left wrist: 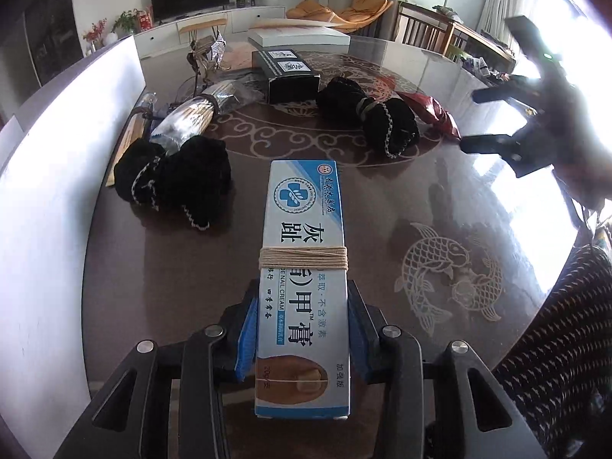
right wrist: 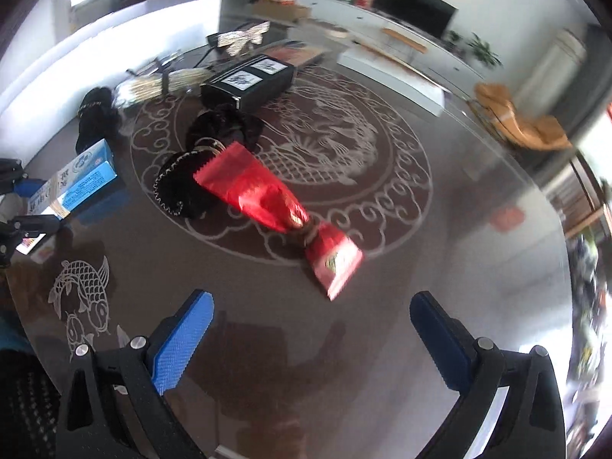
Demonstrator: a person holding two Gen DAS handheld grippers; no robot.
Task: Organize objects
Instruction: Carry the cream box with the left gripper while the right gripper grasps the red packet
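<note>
Left gripper (left wrist: 302,329): blue pads pressed on both long sides of a nail cream box (left wrist: 304,267), gripped at its near half; string wrapped round the box just ahead of the fingertips. Right gripper (right wrist: 311,329): jaws wide, nothing between, above the glass table (right wrist: 459,267). Red foil packet (right wrist: 275,206) lies ahead of it, apart, touching a black fabric bundle (right wrist: 191,187). Black box (right wrist: 248,80) farther beyond.

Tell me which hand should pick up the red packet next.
Right. The right claw is open and empty, with the red packet lying just ahead of it. The left claw is shut on the cream box.
</note>
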